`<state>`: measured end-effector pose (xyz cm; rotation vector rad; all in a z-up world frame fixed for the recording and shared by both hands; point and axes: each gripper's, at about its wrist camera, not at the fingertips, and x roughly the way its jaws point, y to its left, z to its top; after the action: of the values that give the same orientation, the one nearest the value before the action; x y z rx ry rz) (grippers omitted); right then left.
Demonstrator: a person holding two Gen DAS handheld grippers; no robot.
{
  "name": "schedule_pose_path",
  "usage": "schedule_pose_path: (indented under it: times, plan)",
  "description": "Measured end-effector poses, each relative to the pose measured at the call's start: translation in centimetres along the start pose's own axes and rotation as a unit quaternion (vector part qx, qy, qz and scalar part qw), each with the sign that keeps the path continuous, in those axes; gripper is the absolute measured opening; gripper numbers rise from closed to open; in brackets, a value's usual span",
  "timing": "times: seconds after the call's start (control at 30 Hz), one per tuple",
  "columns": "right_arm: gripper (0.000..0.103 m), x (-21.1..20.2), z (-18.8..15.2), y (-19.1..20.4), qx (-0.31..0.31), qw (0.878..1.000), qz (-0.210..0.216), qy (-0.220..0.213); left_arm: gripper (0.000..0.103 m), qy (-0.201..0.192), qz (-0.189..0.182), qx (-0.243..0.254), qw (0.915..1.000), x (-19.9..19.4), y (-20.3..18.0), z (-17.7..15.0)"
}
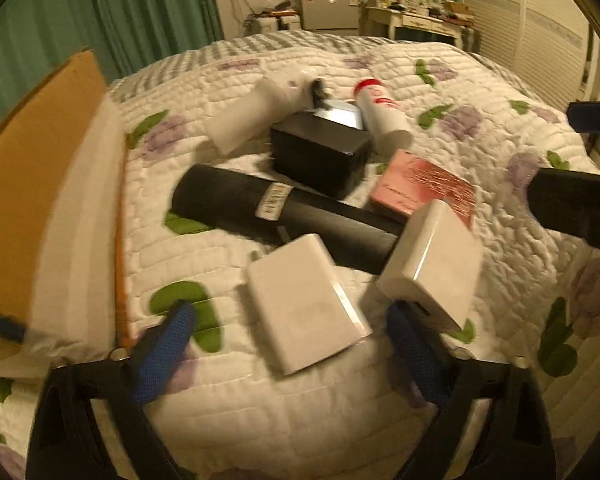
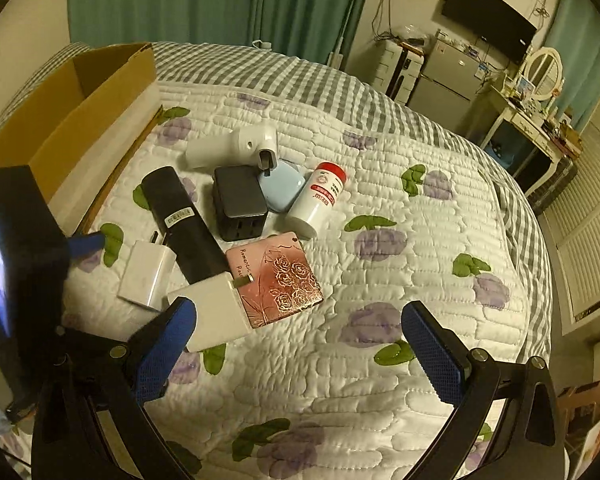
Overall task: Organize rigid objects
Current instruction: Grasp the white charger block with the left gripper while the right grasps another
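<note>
A pile of rigid objects lies on the quilted bed. A small white charger [image 1: 306,302] [image 2: 148,274] lies between the fingers of my open left gripper [image 1: 296,336]. A second white charger [image 1: 432,260] [image 2: 216,312] leans on a long black tube [image 1: 280,212] [image 2: 184,224]. Behind are a black power adapter [image 1: 320,152] [image 2: 240,204], a pink rose-printed case [image 1: 424,188] [image 2: 278,280], a white bottle with a red cap [image 1: 382,110] [image 2: 318,200], a white handheld device [image 1: 256,114] [image 2: 232,146] and a light blue case [image 2: 282,192]. My right gripper [image 2: 300,344] is open and empty, above bare quilt right of the pile.
An open cardboard box [image 1: 32,184] [image 2: 68,108] stands on the bed left of the pile. The left gripper body shows at the left edge of the right wrist view [image 2: 24,248]. Beyond the bed are green curtains, a small fridge [image 2: 448,76] and a dressing table [image 2: 532,120].
</note>
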<state>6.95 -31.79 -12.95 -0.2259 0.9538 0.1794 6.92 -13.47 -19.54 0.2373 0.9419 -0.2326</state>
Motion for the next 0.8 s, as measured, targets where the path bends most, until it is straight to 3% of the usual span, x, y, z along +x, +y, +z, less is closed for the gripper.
schedule_pose_path:
  times: [0.03, 0.2, 0.4, 0.53, 0.8]
  plan:
    - [0.103, 0.1, 0.0, 0.0, 0.001, 1.0, -0.002, 0.002, 0.054, 0.001, -0.003, 0.002, 1.0, 0.0, -0.2, 0.0]
    - [0.103, 0.0, 0.1, 0.4, -0.001, 1.0, -0.01, 0.002, 0.049, 0.005, -0.017, -0.009, 0.9998, -0.4, 0.5, 0.0]
    - [0.103, 0.6, -0.1, 1.0, -0.007, 1.0, 0.013, 0.01, 0.042, -0.01, 0.003, -0.037, 0.9993, -3.4, 2.6, -1.8]
    - [0.103, 1.8, -0.5, 2.4, -0.021, 0.998, 0.041, 0.035, 0.041, -0.015, 0.008, -0.05, 0.9986, -4.4, 3.5, -2.5]
    - [0.1, 4.9, -0.6, 4.8, -0.045, 0.995, 0.051, 0.075, 0.041, -0.023, 0.004, -0.063, 0.9978, -5.1, 4.2, -2.5]
